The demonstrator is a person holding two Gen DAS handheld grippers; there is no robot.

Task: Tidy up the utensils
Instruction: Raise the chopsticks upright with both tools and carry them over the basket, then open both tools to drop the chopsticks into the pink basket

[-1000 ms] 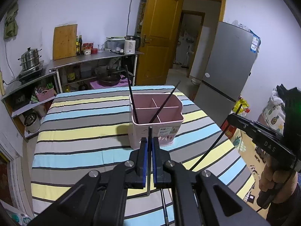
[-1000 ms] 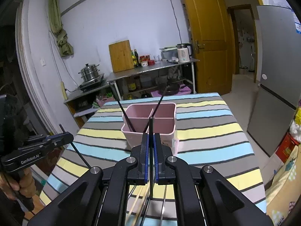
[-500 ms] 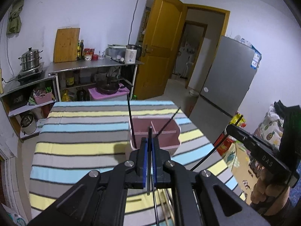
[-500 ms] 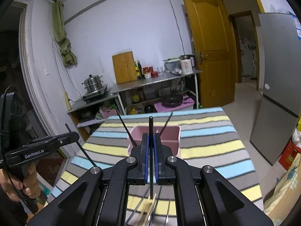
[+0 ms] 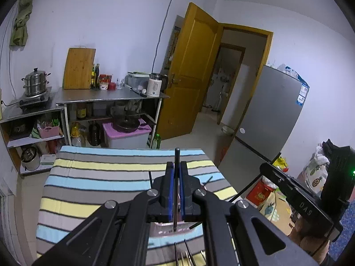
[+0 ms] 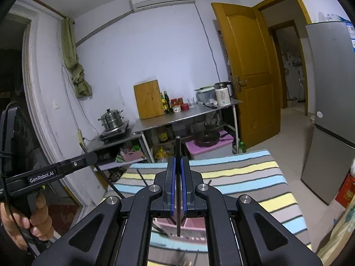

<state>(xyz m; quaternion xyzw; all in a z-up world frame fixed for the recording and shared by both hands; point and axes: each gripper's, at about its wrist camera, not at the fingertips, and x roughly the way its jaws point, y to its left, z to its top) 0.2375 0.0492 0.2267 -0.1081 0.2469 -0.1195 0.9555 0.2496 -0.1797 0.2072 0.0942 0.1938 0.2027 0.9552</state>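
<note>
I hold 2 black chopsticks upright, 1 clamped in each gripper, left gripper (image 5: 175, 190) and right gripper (image 6: 177, 190), above the pink utensil holder (image 6: 190, 225) directly below.

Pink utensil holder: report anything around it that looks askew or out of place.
In the pink divided plastic utensil holder, mostly hidden behind the hand-held grippers, two black chopsticks lean in opposite directions. Loose utensils lie on the striped tablecloth. Nothing looks spilled or damaged.
</note>
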